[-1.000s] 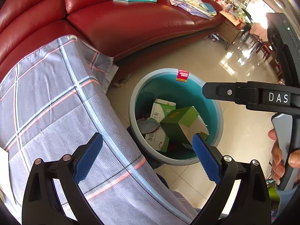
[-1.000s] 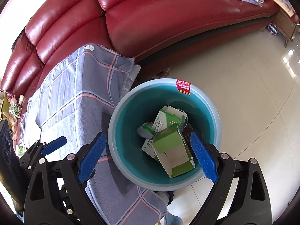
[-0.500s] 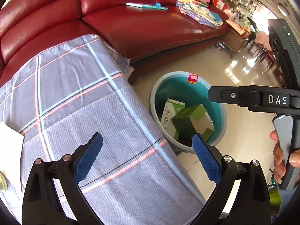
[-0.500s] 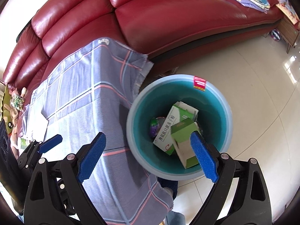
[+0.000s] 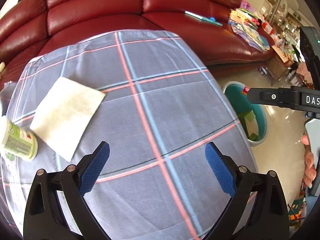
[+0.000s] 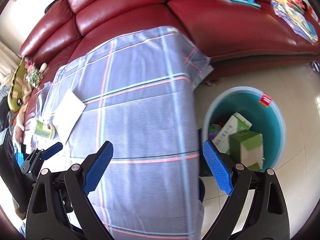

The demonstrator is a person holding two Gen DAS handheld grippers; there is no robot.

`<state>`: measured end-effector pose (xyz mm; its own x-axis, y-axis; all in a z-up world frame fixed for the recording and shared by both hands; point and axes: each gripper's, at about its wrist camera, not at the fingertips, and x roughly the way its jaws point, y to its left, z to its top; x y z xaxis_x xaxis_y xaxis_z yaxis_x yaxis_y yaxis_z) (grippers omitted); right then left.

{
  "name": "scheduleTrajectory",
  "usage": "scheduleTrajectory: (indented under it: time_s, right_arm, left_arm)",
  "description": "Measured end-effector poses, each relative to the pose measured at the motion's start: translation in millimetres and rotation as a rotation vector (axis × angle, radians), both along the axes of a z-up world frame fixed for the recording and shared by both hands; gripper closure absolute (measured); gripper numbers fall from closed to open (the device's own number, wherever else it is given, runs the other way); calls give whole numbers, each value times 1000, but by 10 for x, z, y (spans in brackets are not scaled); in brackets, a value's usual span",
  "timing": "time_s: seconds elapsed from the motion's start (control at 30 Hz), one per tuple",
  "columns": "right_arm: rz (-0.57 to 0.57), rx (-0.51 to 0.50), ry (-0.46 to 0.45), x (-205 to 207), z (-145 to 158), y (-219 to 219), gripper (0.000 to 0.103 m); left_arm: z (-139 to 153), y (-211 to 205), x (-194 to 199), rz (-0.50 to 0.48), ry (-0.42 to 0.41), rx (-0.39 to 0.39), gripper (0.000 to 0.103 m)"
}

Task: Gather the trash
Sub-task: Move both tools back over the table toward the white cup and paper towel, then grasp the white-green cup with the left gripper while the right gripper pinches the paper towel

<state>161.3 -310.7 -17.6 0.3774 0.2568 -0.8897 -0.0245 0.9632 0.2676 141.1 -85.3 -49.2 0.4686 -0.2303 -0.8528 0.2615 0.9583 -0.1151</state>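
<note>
A teal bin (image 6: 278, 120) stands on the floor right of the table, holding a green box (image 6: 248, 142) and a white-green carton (image 6: 230, 128). On the plaid tablecloth (image 5: 160, 110) lie a white napkin (image 5: 66, 112) and a green-labelled cup (image 5: 20, 142) on its side at the left edge. My left gripper (image 5: 158, 168) hovers open over the cloth, nothing between its blue pads. My right gripper (image 6: 158, 168) is open and empty above the table's right edge, beside the bin. The bin (image 5: 258, 120) is partly hidden by the table in the left wrist view.
A red leather sofa (image 5: 120, 10) runs behind the table, with a book (image 5: 202, 17) and stacked papers (image 5: 250, 32) on its seat. A plush toy (image 6: 18, 88) lies at the far left. Tiled floor (image 6: 296, 80) surrounds the bin.
Both grippers have swung left, away from above the bin and over the table. The napkin and the cup have come into view. Both stay open.
</note>
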Motion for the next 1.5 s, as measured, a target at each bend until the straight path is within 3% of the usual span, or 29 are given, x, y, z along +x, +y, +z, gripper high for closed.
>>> scheduleTrajectory:
  time_s: [0.37,0.67,0.9,1.3,1.47,1.5]
  right_arm:
    - [157,-32,28,72,-29,1102,16]
    - [303,-81,58,268,-219,1983,16]
    - [392,-138,65,536,-506,2538,16]
    - [482,-220,38,744,-727,2977,16]
    - [524,-267,-9,667,-732,3047,31]
    - [527,-266,-18,664,-712,3035,42]
  left_arm:
    - [-38,1362,-355,226,-4,-26,7]
    - [-94,2189,-419,350,-19,-34,7]
    - [-170,2460,-323,375,-19,-46,7]
    - [-292,2709,-273,388,3,-77,7]
    - [-305,2729,-250,385,8,-81,7]
    - [-306,2729,-245,385,8,-84,7]
